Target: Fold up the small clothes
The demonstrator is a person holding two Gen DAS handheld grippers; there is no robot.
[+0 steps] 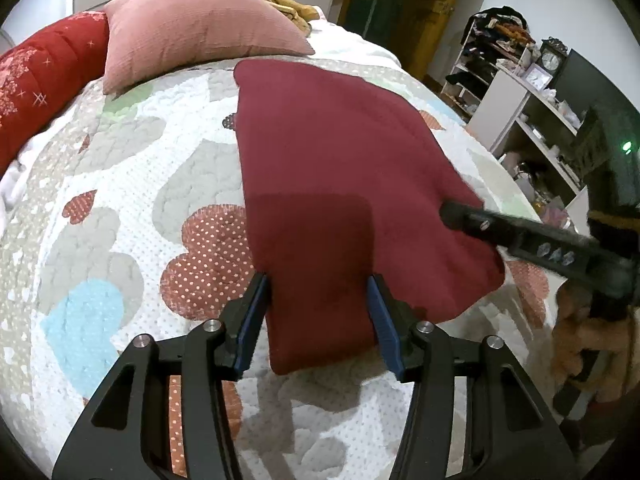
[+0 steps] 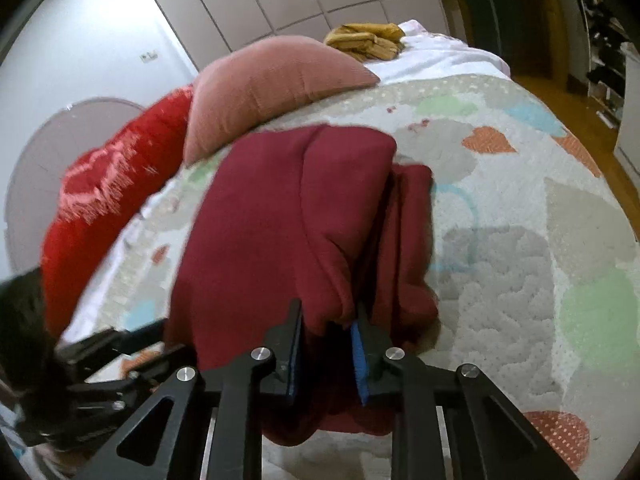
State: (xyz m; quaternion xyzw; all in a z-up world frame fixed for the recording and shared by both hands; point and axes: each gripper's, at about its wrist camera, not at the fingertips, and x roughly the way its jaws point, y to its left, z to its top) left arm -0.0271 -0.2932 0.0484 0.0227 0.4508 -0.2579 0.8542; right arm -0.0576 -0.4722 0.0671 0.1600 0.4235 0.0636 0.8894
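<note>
A dark red garment point(image 1: 340, 176) lies on the patterned quilt point(image 1: 120, 208). My left gripper point(image 1: 320, 284) is open, its blue-padded jaws straddling the garment's near end, which lies flat between them. My right gripper point(image 2: 326, 316) is shut on a bunched edge of the same garment point(image 2: 280, 216) and lifts it, so the cloth drapes over the fingers. In the left wrist view the right gripper point(image 1: 452, 214) reaches in from the right onto the garment's right edge.
A pink pillow point(image 1: 200, 28) and a red cushion point(image 1: 44, 80) lie at the head of the bed. A yellow cloth point(image 2: 366, 40) lies beyond the pillow. Shelves point(image 1: 532, 120) stand right of the bed.
</note>
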